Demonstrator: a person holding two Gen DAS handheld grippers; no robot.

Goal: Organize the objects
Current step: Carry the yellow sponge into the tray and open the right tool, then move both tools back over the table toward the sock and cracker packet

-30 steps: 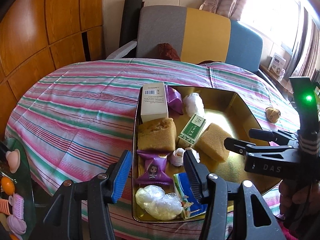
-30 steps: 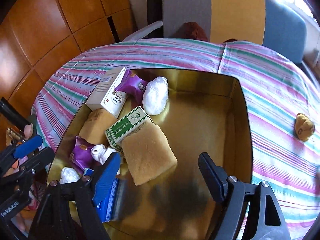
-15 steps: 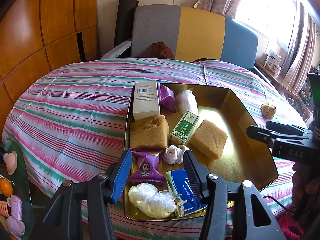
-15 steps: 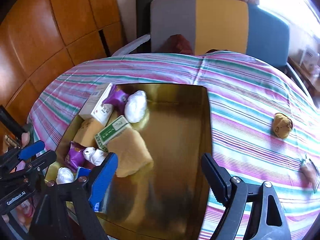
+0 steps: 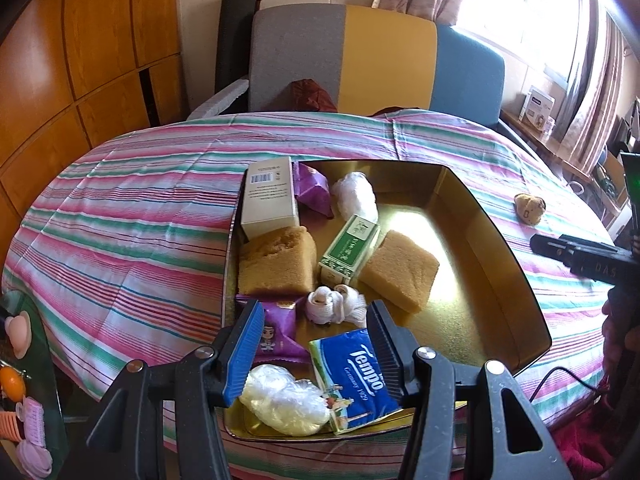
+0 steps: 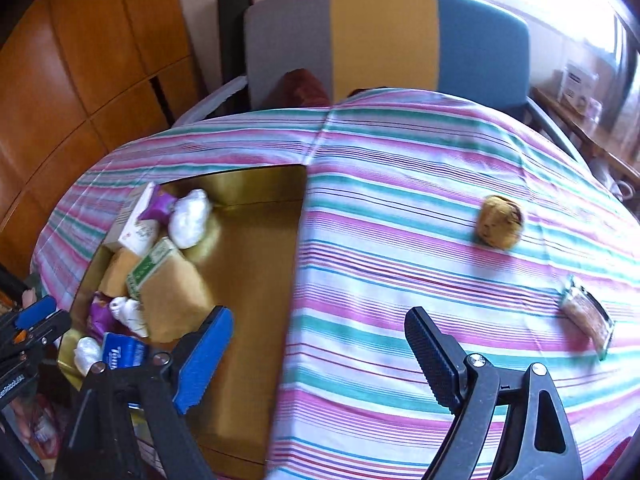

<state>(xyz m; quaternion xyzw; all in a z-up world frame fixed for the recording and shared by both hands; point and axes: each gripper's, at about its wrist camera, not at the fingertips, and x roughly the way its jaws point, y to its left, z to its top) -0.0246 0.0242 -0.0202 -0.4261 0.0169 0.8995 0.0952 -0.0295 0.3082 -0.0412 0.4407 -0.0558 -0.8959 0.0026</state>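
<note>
My table [image 6: 400, 208], under its striped cloth, is the biggest thing here, and the gold tray [image 5: 492, 240] sits on it toward my left; I place everything else from that tray. Inside it, crowded against its left wall, lie a white box [image 5: 270, 198], two sponges [image 5: 398, 270], a green carton [image 5: 350, 250] and a blue tissue pack [image 5: 354, 376], so the right half of the tray floor is bare and gives me open room to set things down. Out on the cloth, well to the right of the tray, a small brown lump [image 6: 500, 226] lies by itself, and further right, near the table's edge, a flat wrapped snack [image 6: 588, 314]. The lump looks light and probably soft, so I would take it across its middle with a gentle squeeze; the wrapper may be slippery and wants a grip across its narrow width. My right gripper [image 6: 316, 354] hangs over the cloth just right of the tray's wall, its jaws opening with nothing between them. My left gripper [image 5: 314, 346] hovers half-open over the tray's near end above the tissue pack, holding nothing.
</note>
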